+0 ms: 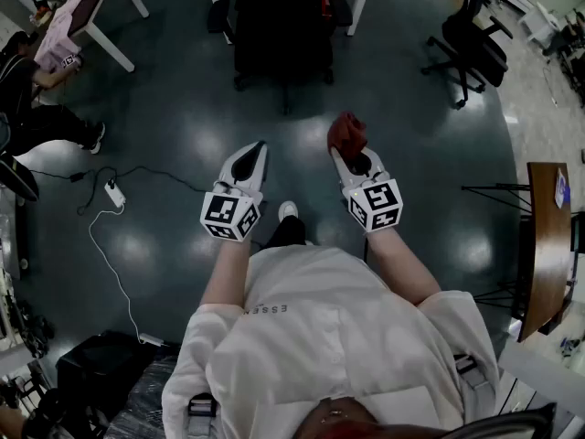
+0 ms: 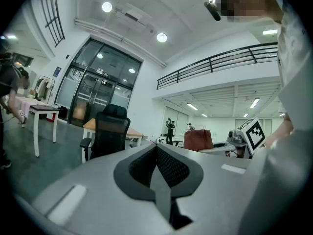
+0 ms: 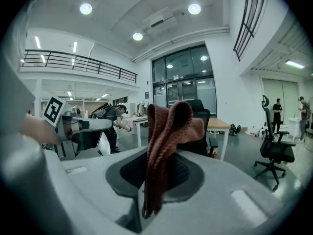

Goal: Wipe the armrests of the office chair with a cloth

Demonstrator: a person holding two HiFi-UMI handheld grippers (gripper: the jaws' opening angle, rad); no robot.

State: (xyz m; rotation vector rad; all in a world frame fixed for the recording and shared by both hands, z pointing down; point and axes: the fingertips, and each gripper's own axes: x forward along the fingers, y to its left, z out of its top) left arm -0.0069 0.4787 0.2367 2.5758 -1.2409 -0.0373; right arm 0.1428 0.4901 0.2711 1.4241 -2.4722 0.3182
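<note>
Office chair at 12 o'clock, well apart. R gripper, clamped on cloth, is nearer the 1 o'clock armrest. L gripper pinched together, empty.

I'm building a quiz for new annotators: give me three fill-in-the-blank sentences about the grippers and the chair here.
1. The right gripper is shut on a reddish-brown ____.
2. The left gripper has its jaws together and holds ____.
3. The office chair ahead of the person is coloured ____.
Missing words: cloth; nothing; black.
</note>
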